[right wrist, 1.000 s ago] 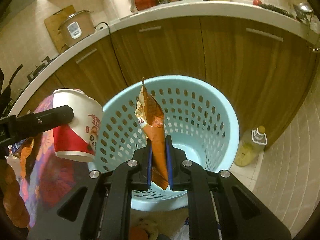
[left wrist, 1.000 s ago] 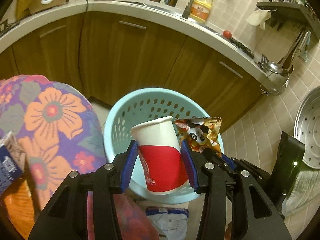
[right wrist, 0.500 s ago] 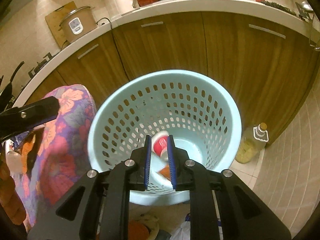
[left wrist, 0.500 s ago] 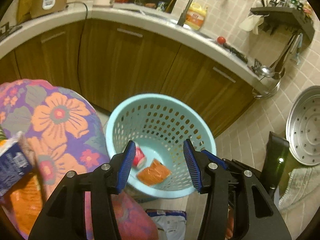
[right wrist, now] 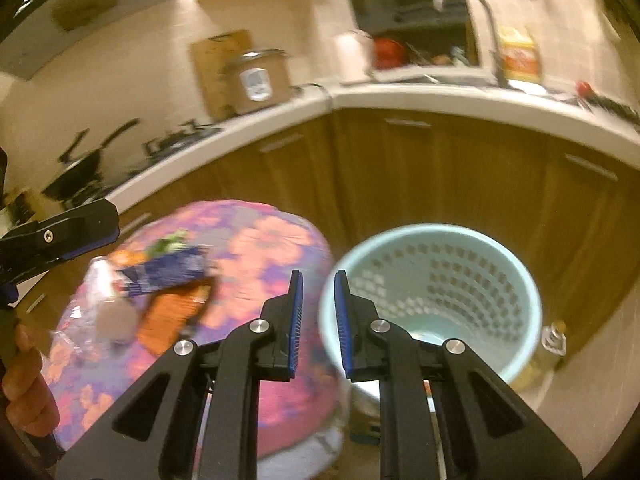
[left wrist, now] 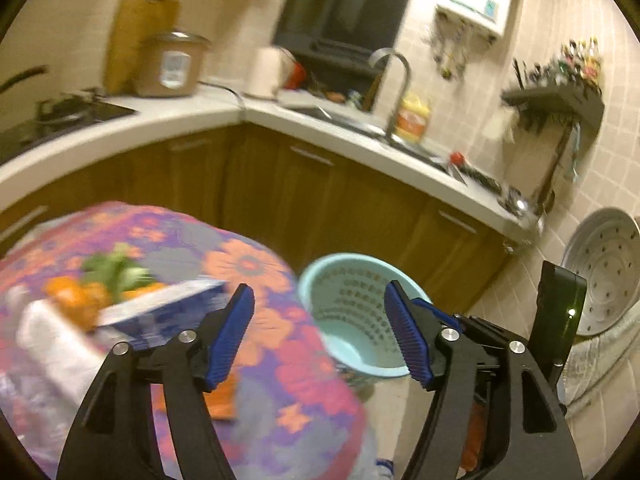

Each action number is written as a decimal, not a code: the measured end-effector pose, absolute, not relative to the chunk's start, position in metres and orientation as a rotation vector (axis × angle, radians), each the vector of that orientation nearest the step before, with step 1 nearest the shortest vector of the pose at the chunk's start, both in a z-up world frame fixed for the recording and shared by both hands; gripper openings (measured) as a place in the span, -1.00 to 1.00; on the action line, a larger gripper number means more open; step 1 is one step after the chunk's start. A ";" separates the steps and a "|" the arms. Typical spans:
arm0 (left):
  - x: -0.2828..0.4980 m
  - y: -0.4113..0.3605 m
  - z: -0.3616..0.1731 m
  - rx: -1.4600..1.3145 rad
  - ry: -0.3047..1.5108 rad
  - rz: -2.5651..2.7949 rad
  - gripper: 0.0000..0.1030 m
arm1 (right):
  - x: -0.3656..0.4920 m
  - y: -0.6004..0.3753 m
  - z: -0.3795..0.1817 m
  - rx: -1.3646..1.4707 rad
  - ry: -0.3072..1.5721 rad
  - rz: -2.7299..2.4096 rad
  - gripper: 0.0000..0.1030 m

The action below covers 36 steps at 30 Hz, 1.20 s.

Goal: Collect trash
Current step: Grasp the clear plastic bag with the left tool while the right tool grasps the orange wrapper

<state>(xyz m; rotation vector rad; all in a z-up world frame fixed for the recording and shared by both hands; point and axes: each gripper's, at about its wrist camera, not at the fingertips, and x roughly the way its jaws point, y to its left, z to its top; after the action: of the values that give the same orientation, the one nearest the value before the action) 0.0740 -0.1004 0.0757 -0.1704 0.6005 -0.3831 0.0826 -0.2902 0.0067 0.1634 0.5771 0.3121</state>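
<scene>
Our left tongs hang wide apart with nothing between the blue pads. Our right tongs are parted only narrowly and also hold nothing.

In the left wrist view, the pale blue perforated basket stands on the floor at about 5 o'clock from center, just right of the flowered tabletop, which fills the 7 to 8 o'clock area. On the tabletop lie a blue wrapper, oranges with green leaves and an orange packet, all blurred.

The right wrist view looks deeper into the basket, at 4 o'clock, though its bottom is too blurred to read. It alone shows a bottle on the floor beside the basket, and our left tongs at 9 o'clock above the tabletop. Only the left wrist view shows the round metal steamer tray at 3 o'clock.
</scene>
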 end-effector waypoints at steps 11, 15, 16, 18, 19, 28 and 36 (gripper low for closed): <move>0.004 0.057 0.076 -0.282 0.548 -0.010 0.49 | 0.070 -0.178 0.008 0.025 0.582 0.504 -0.05; -0.005 0.100 0.056 -0.367 0.569 0.068 0.51 | 0.078 -0.153 -0.005 -0.009 0.618 0.520 -0.05; -0.006 0.107 0.051 -0.382 0.573 0.078 0.51 | 0.080 -0.150 -0.009 -0.017 0.626 0.516 -0.05; -0.007 0.118 0.035 -0.408 0.595 0.114 0.51 | 0.088 -0.142 -0.017 -0.032 0.646 0.507 -0.05; -0.007 0.123 0.027 -0.418 0.606 0.123 0.51 | 0.091 -0.139 -0.019 -0.037 0.652 0.506 -0.05; 0.015 0.136 -0.024 -0.487 0.718 0.163 0.51 | 0.115 -0.136 -0.038 -0.007 0.755 0.456 0.16; 0.021 0.134 -0.035 -0.490 0.730 0.189 0.49 | 0.124 -0.131 -0.049 0.000 0.829 0.439 0.20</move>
<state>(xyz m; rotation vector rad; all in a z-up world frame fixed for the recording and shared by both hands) 0.0210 0.1345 -0.0351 -0.4904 0.7297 0.1888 0.1236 -0.1314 -0.0489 -0.0004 0.8287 0.4391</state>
